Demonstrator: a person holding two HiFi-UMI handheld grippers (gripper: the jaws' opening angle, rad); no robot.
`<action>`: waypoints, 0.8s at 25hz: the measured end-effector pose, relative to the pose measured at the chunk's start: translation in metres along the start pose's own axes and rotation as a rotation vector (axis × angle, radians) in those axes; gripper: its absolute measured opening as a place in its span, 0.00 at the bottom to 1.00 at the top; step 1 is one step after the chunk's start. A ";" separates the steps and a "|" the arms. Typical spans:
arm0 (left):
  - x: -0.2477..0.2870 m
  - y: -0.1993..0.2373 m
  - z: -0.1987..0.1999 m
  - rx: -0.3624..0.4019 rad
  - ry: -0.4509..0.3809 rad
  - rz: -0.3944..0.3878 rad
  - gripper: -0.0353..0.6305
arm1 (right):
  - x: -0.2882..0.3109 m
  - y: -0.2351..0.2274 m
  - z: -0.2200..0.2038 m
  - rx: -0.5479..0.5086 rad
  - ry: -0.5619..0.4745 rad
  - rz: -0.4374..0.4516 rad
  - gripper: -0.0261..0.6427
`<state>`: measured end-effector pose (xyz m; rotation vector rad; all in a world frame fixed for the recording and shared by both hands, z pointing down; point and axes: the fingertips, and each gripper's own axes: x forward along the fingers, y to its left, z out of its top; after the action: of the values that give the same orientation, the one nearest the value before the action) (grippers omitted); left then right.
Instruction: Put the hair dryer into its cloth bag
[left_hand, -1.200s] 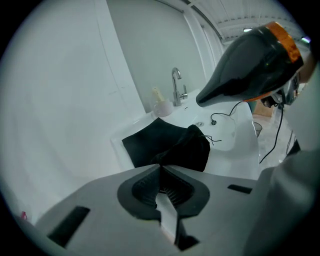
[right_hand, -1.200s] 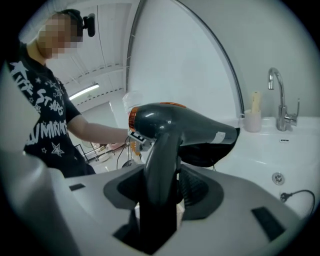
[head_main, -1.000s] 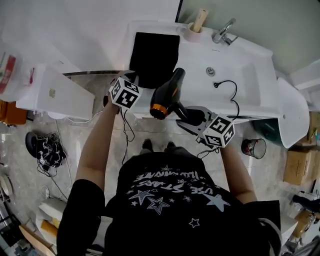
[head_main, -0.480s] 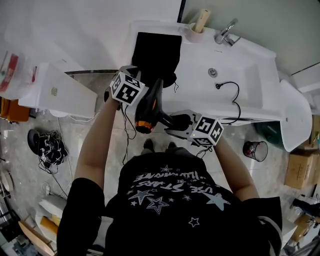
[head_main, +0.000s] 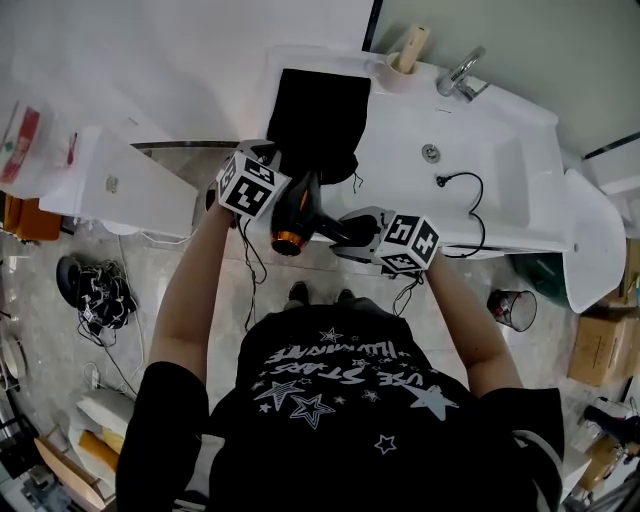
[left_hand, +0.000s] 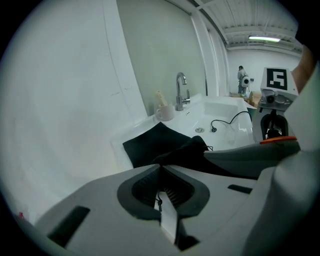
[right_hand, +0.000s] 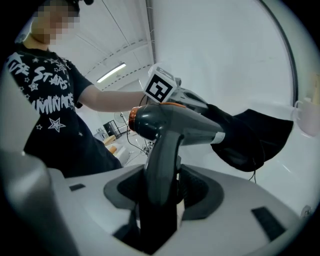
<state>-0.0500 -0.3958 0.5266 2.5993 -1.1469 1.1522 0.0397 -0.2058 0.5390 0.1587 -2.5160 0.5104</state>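
Right gripper (right_hand: 159, 197) jaws clamp the hair dryer (right_hand: 172, 125) handle, its nozzle at the mouth of the black cloth bag (right_hand: 250, 136). Left gripper (left_hand: 161, 170) jaws pinch the bag's near rim, left on the sink counter (head_main: 392, 140). Risk: the thin pinch slips, the mouth collapses and the nozzle shoves the bag away

The right gripper (right_hand: 160, 192) has its jaws clamped on the handle of the hair dryer (right_hand: 172, 122), which stands upright between them, grey barrel lying level above. An orange ring (right_hand: 132, 117) rims the dryer's left end; its right end is sunk in the mouth of the black cloth bag (right_hand: 250, 137). Just behind the dryer the left gripper (right_hand: 197, 102) meets the bag's edge — left of the dryer stands a person (right_hand: 50, 100) in a black star-print shirt
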 end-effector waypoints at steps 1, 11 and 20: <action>0.000 0.000 0.000 -0.001 -0.001 -0.004 0.08 | 0.001 -0.004 0.000 -0.006 0.014 0.003 0.34; -0.004 0.005 -0.003 -0.025 -0.008 -0.043 0.08 | 0.003 -0.044 0.012 0.006 0.034 0.001 0.34; -0.006 0.009 -0.003 -0.031 -0.022 -0.068 0.08 | 0.007 -0.088 0.019 0.054 0.036 -0.078 0.34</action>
<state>-0.0604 -0.3977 0.5232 2.6117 -1.0625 1.0864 0.0438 -0.2943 0.5566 0.2650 -2.4517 0.5456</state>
